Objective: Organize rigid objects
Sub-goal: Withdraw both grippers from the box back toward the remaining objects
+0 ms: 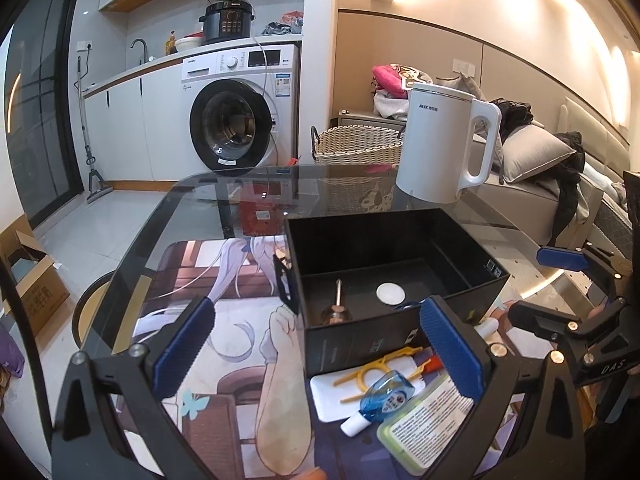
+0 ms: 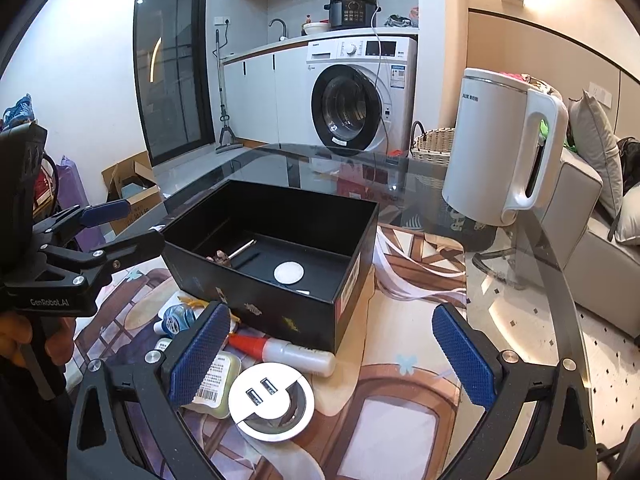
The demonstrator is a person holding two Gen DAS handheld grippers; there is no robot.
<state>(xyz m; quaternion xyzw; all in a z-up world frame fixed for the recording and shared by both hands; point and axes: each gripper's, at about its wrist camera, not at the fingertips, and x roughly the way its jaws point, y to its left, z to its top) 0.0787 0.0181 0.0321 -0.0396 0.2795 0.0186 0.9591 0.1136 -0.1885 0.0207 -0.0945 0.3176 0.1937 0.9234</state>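
Observation:
A black open box stands on the picture mat. Inside it lie a white disc and a metal-stemmed piece. In front of the box lie a blue correction tape, a yellow plastic clip, a green labelled case, a red-tipped white bottle and a round USB socket. My left gripper is open above these items. My right gripper is open too, holding nothing.
A white kettle stands on the glass table behind the box. Beyond the table are a wicker basket, a washing machine and a sofa. A cardboard box sits on the floor.

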